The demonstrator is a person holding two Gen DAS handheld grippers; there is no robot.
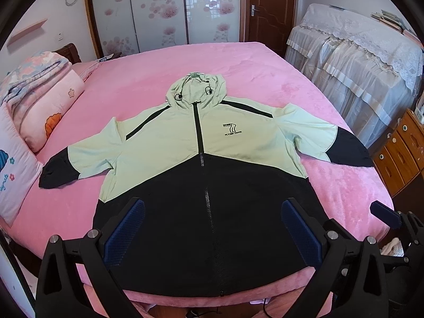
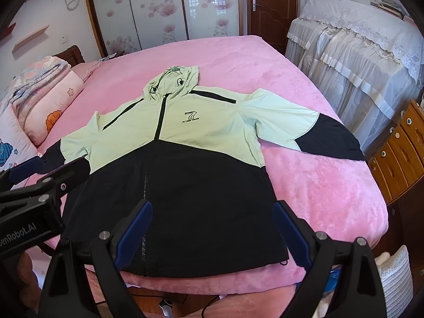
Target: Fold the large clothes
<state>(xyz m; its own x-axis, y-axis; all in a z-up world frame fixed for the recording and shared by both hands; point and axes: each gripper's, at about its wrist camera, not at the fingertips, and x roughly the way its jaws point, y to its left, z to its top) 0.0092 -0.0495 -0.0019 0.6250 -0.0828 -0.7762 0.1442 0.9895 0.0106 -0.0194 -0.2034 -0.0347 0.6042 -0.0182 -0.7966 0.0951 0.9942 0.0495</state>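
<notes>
**A:** What lies on the bed, from left to right?

**B:** A hooded zip jacket, pale green above and black below, spread flat and front up on the pink bedspread. At far left its left sleeve reaches toward the stacked pillows; the hood points away at centre; at far right the right sleeve stretches toward the wooden drawers. Sleeve to sleeve, it runs straight across the view.

**B:** Both grippers hang above the near hem.

**A:** And their jaws?

**B:** The left gripper has its jaws wide apart, holding nothing — it sits left of the zip line. The right gripper is likewise spread and empty, over the hem's right part.

**A:** Which arm suits which sleeve?

**B:** Likely each takes its own side — the jacket lies ahead of both, sleeves well apart.
</notes>
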